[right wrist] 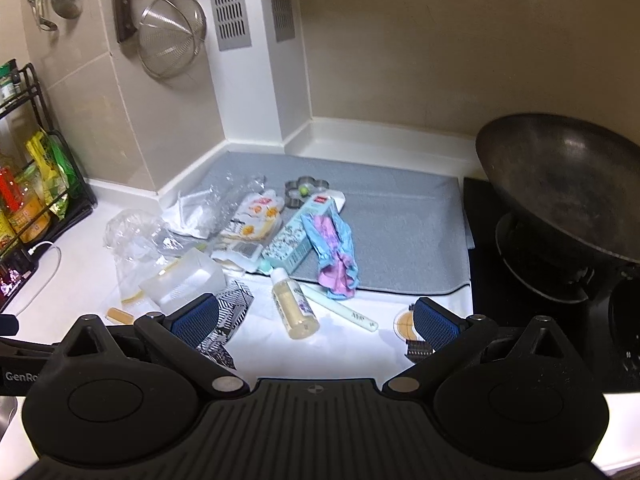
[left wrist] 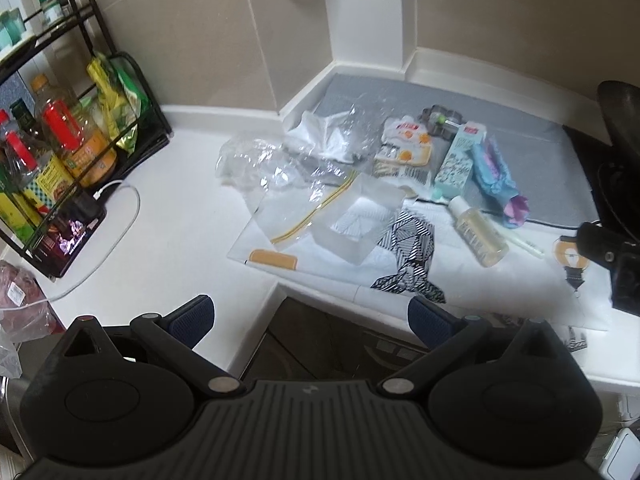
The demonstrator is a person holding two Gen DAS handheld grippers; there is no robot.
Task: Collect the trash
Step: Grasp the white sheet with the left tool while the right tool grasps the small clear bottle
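Observation:
Trash lies scattered on the white counter: crumpled clear plastic (left wrist: 256, 160) (right wrist: 136, 232), a zip bag with a yellow seal (left wrist: 296, 216), a frosted plastic tub (left wrist: 356, 220) (right wrist: 184, 280), a small bottle of yellow liquid (left wrist: 478, 230) (right wrist: 294, 304), a patterned carton (left wrist: 460, 156) (right wrist: 298, 236), a blue-pink wrapper (left wrist: 500, 178) (right wrist: 334, 248) and a food pouch (right wrist: 254, 216). My left gripper (left wrist: 310, 318) hovers open at the counter's front edge, holding nothing. My right gripper (right wrist: 316, 318) hangs open just in front of the bottle, empty.
A black rack (left wrist: 80, 152) with oil bottles and sauce packets stands at the left, with a phone on a white cable (left wrist: 120, 216) beside it. A dark wok (right wrist: 560, 184) sits on the stove at the right. A grey mat (right wrist: 400, 216) covers the back corner.

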